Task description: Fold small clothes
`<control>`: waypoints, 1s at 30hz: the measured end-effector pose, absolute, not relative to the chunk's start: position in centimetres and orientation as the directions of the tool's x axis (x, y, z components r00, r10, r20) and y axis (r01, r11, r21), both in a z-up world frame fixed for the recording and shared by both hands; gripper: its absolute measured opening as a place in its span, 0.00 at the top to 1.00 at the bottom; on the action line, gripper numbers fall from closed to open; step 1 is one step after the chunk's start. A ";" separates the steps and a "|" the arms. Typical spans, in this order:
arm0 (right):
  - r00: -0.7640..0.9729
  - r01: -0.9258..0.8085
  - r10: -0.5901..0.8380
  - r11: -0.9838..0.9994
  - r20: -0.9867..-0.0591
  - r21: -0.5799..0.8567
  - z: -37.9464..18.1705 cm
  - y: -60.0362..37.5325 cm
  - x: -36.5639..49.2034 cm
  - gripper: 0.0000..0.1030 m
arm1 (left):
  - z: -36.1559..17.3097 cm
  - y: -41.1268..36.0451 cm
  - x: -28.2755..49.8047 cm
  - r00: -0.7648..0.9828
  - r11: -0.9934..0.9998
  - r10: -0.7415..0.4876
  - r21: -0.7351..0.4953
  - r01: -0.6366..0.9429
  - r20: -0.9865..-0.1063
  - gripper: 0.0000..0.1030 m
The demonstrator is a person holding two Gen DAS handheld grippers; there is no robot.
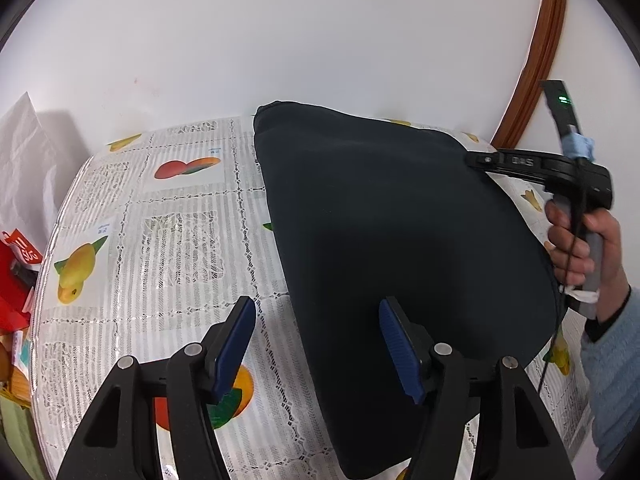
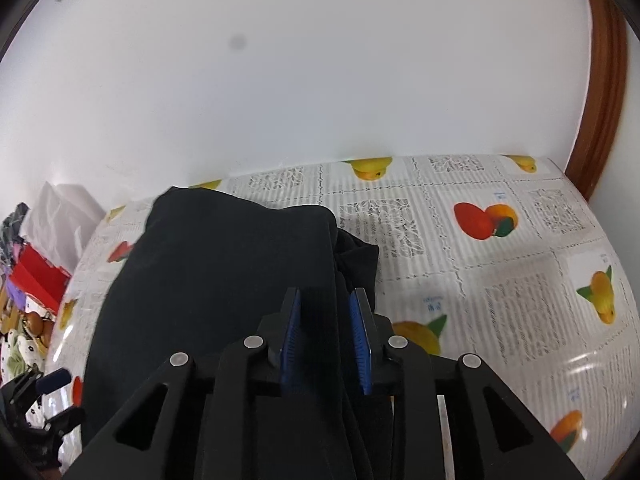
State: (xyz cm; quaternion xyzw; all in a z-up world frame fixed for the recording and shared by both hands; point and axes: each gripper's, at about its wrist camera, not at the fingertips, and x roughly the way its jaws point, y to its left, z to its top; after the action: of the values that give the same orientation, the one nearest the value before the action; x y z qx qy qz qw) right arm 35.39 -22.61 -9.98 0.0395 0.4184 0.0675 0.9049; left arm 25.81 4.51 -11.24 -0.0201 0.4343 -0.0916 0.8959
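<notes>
A dark navy garment (image 1: 400, 232) lies spread on a table with a fruit-print lace tablecloth (image 1: 160, 208). My left gripper (image 1: 316, 344) is open and empty, hovering over the garment's near left edge. My right gripper (image 2: 326, 340) has its jaws partly closed around a bunched fold of the garment (image 2: 224, 264) at its right edge. In the left wrist view the right gripper (image 1: 480, 159) shows at the garment's far right corner, held by a hand (image 1: 576, 244).
A white wall (image 1: 280, 40) stands behind the table. A wooden frame (image 1: 536, 60) runs up at the right. A white bag (image 1: 24, 160), red packaging (image 1: 16, 276) and assorted clutter sit off the table's left edge. The left gripper (image 2: 44, 400) shows at lower left in the right wrist view.
</notes>
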 end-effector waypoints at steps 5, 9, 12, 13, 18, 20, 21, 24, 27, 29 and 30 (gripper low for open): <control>0.725 -0.083 0.126 0.992 -0.677 0.095 -9.6 -22.4 35.2 0.98 | -11.4 4.6 25.8 0.606 0.982 -0.185 -0.118 0.149 -0.774 0.38; 0.670 -0.065 0.088 0.996 -0.737 0.059 -10.2 -22.3 35.6 0.97 | -11.3 4.6 25.7 0.604 0.982 -0.185 -0.121 0.145 -0.775 0.38; 0.674 -0.066 0.078 0.997 -0.735 0.045 -9.4 -22.7 34.1 0.93 | -11.2 4.6 25.4 0.602 0.982 -0.183 -0.119 0.145 -0.777 0.38; 0.670 -0.071 0.093 0.996 -0.736 0.061 -9.2 -23.1 33.5 0.91 | -11.3 4.6 25.2 0.602 0.982 -0.184 -0.121 0.144 -0.777 0.38; 0.659 -0.084 0.161 0.987 -0.735 0.140 -8.7 -24.8 29.6 0.82 | -11.4 4.4 24.1 0.599 0.982 -0.188 -0.130 0.139 -0.779 0.38; 0.657 -0.105 0.183 0.983 -0.732 0.152 -8.9 -25.1 27.3 0.77 | -11.4 4.4 23.5 0.596 0.981 -0.195 -0.142 0.136 -0.779 0.39; 0.656 -0.114 0.186 0.982 -0.732 0.148 -9.1 -25.1 26.6 0.76 | -11.4 4.4 23.2 0.595 0.981 -0.195 -0.144 0.134 -0.780 0.39; 0.652 -0.131 0.173 0.985 -0.738 0.115 -10.0 -25.1 23.9 0.76 | -11.2 4.3 21.9 0.592 0.981 -0.195 -0.146 0.130 -0.782 0.40; 0.639 -0.118 0.188 0.982 -0.746 0.146 -11.1 -25.9 21.7 0.76 | -11.4 4.2 20.7 0.585 0.984 -0.180 -0.134 0.122 -0.791 0.40; 0.643 -0.103 0.198 0.979 -0.740 0.173 -11.4 -26.5 20.6 0.76 | -11.6 4.3 19.9 0.585 0.986 -0.166 -0.125 0.110 -0.794 0.40; 0.653 -0.096 0.210 0.976 -0.728 0.196 -11.4 -26.8 19.8 0.76 | -11.6 4.3 19.5 0.587 0.987 -0.159 -0.122 0.102 -0.794 0.40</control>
State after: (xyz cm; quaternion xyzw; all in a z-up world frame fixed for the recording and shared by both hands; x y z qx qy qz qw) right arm 19.84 -26.81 -11.43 0.0700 0.4080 0.0845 0.9064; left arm 19.49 4.32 -11.64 -0.0318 0.4485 -0.0733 0.8902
